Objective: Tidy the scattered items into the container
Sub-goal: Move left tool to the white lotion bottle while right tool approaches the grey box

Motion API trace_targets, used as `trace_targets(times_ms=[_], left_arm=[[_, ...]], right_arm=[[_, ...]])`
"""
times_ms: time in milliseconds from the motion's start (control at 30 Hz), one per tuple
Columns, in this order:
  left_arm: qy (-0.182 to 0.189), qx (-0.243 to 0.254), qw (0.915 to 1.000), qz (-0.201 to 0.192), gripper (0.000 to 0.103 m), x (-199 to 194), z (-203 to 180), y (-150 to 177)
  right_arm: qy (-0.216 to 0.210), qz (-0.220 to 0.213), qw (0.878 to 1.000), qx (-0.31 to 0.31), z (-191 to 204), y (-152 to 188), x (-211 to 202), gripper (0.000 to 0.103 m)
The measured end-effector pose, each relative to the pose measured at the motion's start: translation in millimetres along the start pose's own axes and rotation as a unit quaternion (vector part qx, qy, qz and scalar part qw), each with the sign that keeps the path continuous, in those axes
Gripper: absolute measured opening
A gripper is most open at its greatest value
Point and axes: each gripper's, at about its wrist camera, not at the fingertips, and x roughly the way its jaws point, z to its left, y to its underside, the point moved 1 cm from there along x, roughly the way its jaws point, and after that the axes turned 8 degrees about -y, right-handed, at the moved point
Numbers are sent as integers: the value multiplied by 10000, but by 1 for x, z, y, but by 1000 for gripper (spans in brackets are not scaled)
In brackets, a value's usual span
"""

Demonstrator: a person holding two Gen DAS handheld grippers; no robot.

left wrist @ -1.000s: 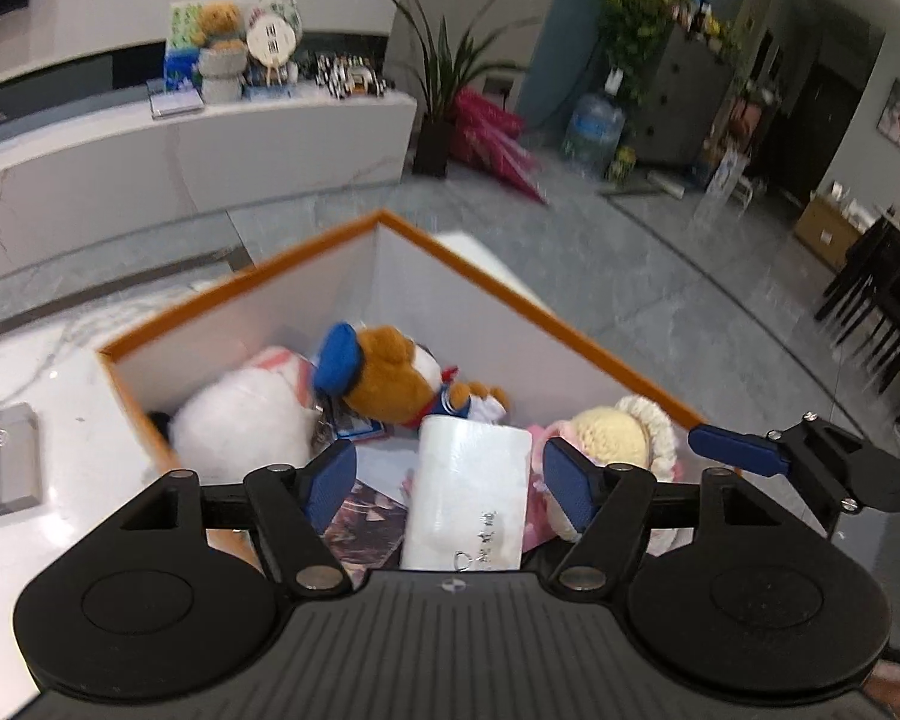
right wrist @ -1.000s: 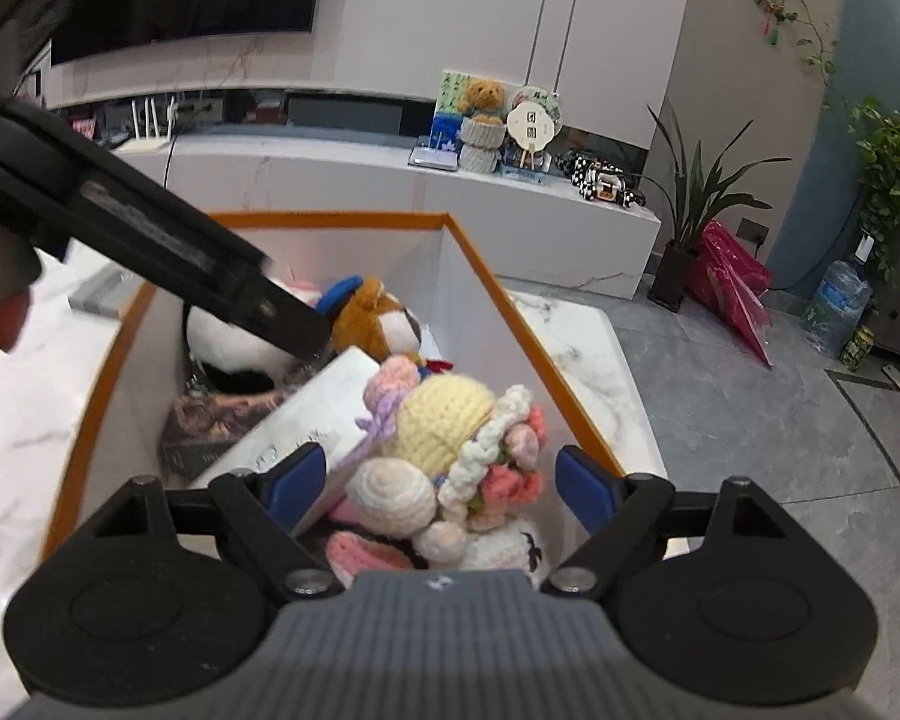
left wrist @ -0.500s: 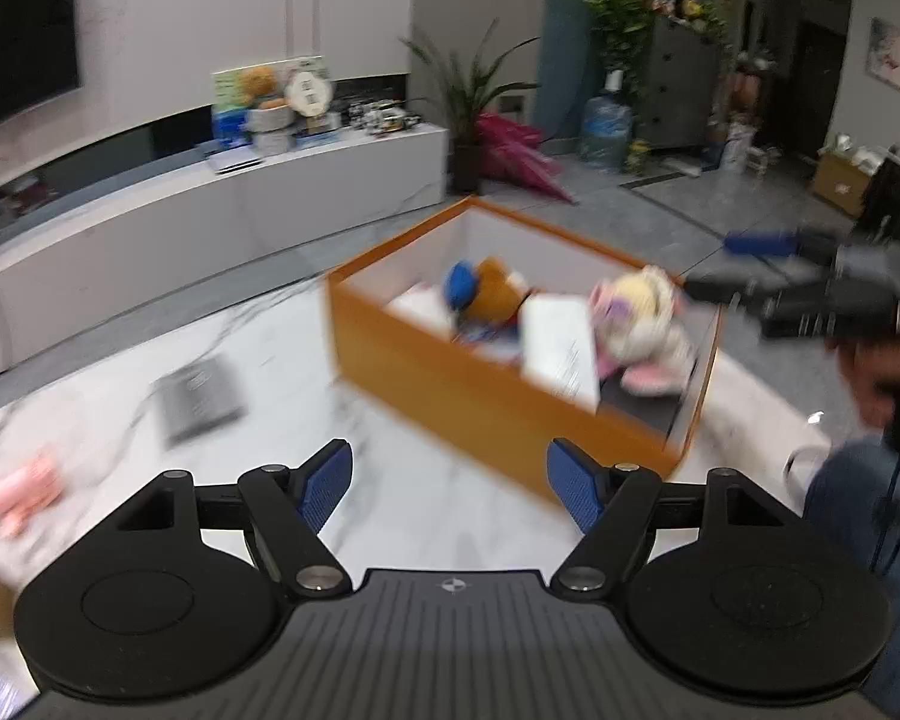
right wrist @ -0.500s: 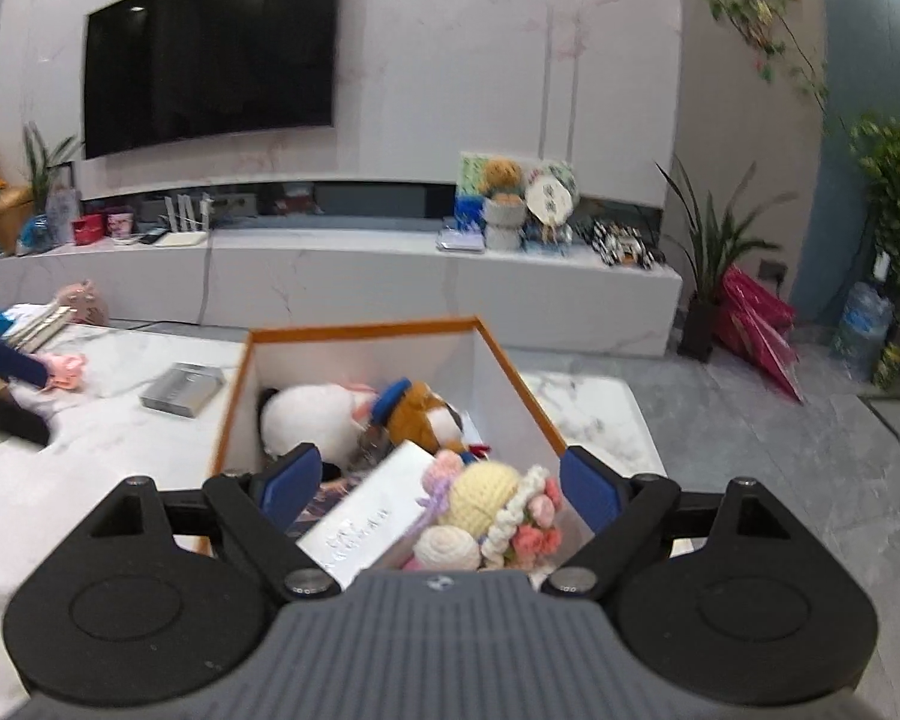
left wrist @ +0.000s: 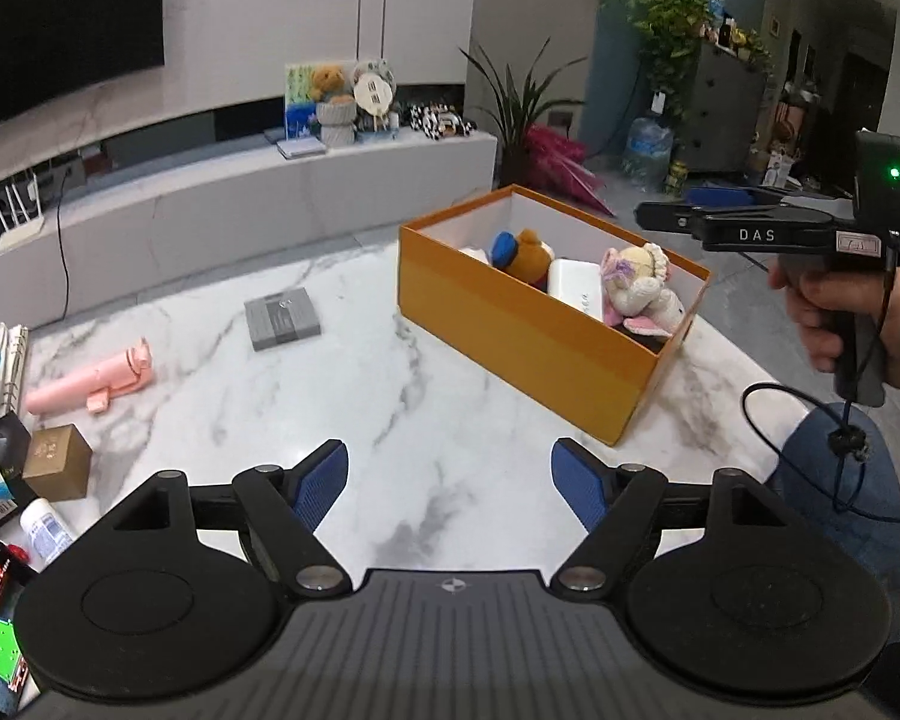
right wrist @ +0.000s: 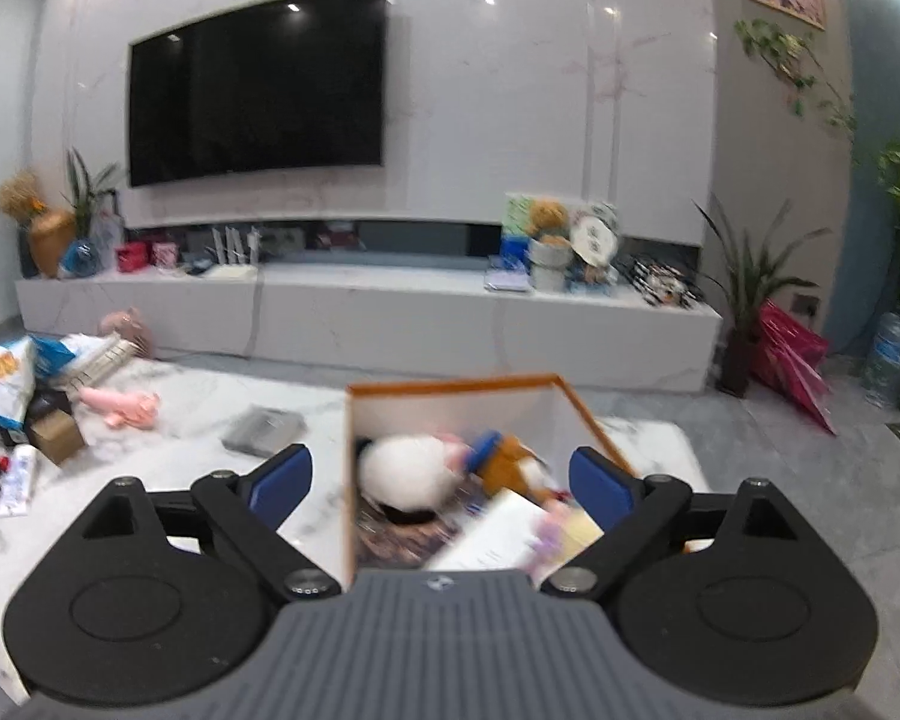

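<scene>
Orange box point(left wrist: 534, 330) long axis runs diagonal on surface point(left wrist: 426, 438), contents blurred in right view; both fingers just widening, nothing btwn.

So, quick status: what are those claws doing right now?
Left claw open, empty. Right claw open, empty, jaws just widening. Orange cardboard box holds toys. Grey flat box, pink toy remain on table.
</scene>
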Motion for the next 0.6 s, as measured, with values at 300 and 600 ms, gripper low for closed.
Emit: trace_targets(times_ms=[300,600], left_arm=[[-446,-1508,9875,-126,88,16,64,35],[-1742,-1877,9666,113,89,30,140,50]], right_arm=[[-525,120,9977,409,37,10,33,94],[-539,35,9983,-227,65,-40,57,96]])
